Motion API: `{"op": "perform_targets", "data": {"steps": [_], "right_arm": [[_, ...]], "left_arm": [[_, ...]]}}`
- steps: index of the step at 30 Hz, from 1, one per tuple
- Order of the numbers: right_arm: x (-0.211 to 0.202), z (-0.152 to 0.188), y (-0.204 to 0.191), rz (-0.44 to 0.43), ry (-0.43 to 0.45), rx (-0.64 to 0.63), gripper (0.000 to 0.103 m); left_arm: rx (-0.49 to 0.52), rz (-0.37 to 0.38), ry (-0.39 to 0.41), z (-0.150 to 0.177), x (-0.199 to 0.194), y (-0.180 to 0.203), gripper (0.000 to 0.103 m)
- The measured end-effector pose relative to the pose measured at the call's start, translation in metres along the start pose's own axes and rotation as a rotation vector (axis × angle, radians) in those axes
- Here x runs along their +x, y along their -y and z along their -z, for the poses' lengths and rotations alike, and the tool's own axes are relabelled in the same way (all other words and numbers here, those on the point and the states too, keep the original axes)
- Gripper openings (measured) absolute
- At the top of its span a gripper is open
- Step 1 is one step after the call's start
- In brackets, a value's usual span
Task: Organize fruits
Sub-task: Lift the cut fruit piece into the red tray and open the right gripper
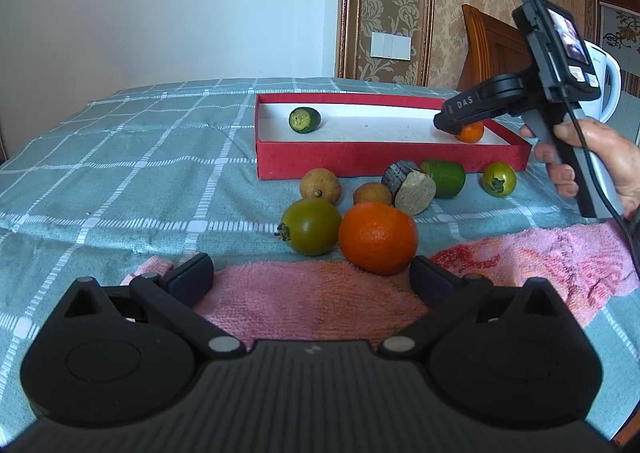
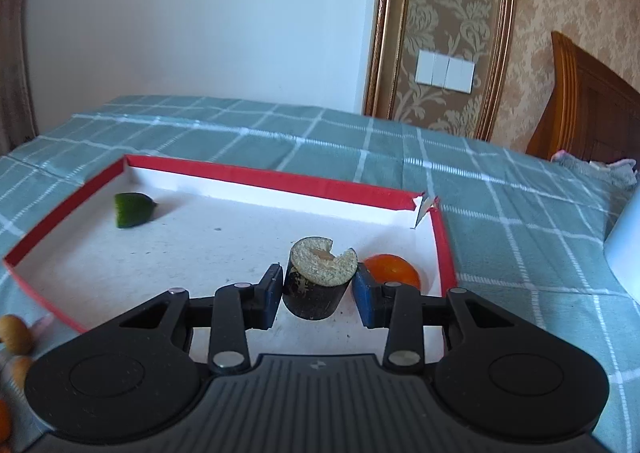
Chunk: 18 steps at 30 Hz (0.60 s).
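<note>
The desk (image 1: 120, 157) carries a checked cloth and a red tray (image 2: 256, 176). The right tongs (image 2: 318, 289) hang over the tray's near right part and hold a dark cut fruit piece (image 2: 316, 293), its pale cut face up and its axis upright. A small orange (image 2: 394, 269) lies just right of it. The left tongs (image 1: 312, 277) stand wide and empty, with a big orange (image 1: 376, 237) just beyond them.

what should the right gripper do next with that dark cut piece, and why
Probably lower it slightly and open. The right gripper is shut on the dark cut piece, already over the red box, with bare white floor beside the small orange.
</note>
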State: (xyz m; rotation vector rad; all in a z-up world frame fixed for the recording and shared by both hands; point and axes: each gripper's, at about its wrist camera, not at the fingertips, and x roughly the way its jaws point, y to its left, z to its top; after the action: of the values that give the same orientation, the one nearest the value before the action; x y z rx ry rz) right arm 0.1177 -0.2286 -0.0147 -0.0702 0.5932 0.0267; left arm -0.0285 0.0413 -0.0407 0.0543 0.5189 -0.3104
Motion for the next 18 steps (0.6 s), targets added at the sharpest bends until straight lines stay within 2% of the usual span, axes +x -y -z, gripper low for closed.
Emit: {"op": "perform_targets", "data": {"steps": [18], "right_arm": [[0.013,0.002,-0.003,-0.021,-0.043,-0.011,0.039]], "left_arm": [[0.000,0.000,0.000,0.000,0.000,0.000,0.103]]}}
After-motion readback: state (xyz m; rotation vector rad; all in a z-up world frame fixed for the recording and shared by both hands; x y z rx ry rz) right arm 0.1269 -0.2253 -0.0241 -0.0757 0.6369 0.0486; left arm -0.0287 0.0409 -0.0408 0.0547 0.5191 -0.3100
